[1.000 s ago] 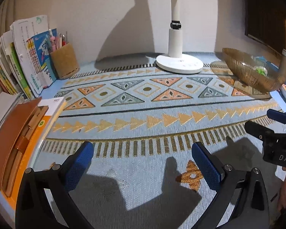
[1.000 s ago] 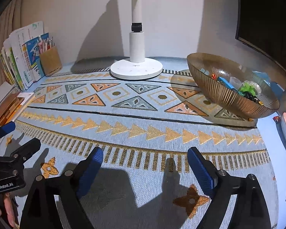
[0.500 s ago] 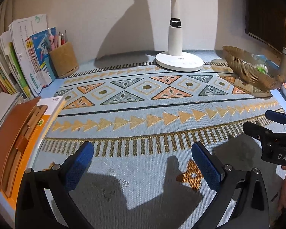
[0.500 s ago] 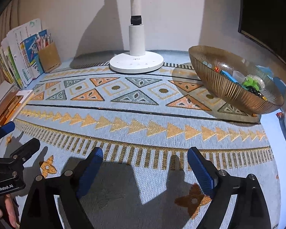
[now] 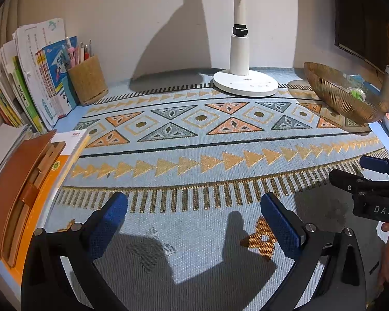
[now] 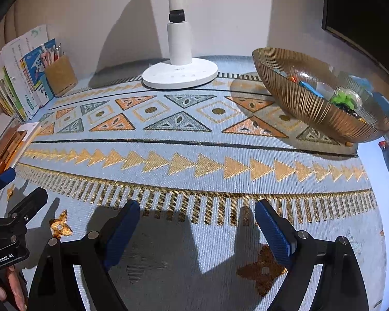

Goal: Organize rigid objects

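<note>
A ribbed amber bowl [image 6: 306,101] sits at the right on the patterned blue mat [image 6: 194,160], holding several small items, among them a green toy [image 6: 343,99] and a blue piece [image 6: 310,88]. In the left wrist view the same bowl [image 5: 334,96] lies far right. My left gripper [image 5: 194,207] hovers open over the mat's front strip with nothing between its blue pads. My right gripper [image 6: 197,215] is likewise open and empty above the striped border. Each gripper shows at the edge of the other's view.
A white lamp base [image 6: 180,73] stands at the back centre. Upright books [image 5: 36,77] and a cork pen holder [image 5: 87,79] fill the back left corner. A brown leather case [image 5: 15,178] lies on an orange book at the left edge.
The right wrist view has tilted a little, so lamp and bowl sit lower in it. The left gripper has stayed put, and both stay open.
</note>
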A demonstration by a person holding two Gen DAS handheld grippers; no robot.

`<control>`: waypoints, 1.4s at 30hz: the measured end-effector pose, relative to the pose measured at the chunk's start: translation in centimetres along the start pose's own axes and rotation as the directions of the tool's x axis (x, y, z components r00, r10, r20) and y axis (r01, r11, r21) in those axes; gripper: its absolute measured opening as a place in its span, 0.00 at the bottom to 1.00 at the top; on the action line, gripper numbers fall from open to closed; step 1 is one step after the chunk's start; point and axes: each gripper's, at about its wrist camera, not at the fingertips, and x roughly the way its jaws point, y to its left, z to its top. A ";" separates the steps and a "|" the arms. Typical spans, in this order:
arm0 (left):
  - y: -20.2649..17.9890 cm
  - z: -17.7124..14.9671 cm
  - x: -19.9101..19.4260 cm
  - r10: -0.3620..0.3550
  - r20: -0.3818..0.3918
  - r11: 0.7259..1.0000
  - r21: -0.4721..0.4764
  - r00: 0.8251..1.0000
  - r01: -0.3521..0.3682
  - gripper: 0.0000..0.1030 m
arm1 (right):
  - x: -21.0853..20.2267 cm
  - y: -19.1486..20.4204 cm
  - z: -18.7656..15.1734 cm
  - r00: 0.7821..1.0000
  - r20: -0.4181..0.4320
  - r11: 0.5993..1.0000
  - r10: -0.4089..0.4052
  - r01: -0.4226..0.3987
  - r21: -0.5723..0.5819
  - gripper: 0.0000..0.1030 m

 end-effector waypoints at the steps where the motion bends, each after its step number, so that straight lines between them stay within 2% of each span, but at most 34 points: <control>1: 0.1 0.0 0.0 0.000 0.000 1.000 0.000 1.000 0.000 0.99 | 0.0 -0.1 0.0 1.000 -0.001 1.000 0.000 0.000 0.000 0.87; 27: 0.2 0.1 0.2 -0.003 -0.010 1.000 -0.007 1.000 0.003 0.99 | 0.3 -0.4 0.2 1.000 -0.011 1.000 0.004 -0.004 -0.001 0.87; 42: 0.8 0.2 1.1 0.002 -0.051 0.999 -0.037 0.999 -0.004 1.00 | 0.4 -0.5 0.2 1.000 -0.014 1.000 0.005 -0.005 0.000 0.87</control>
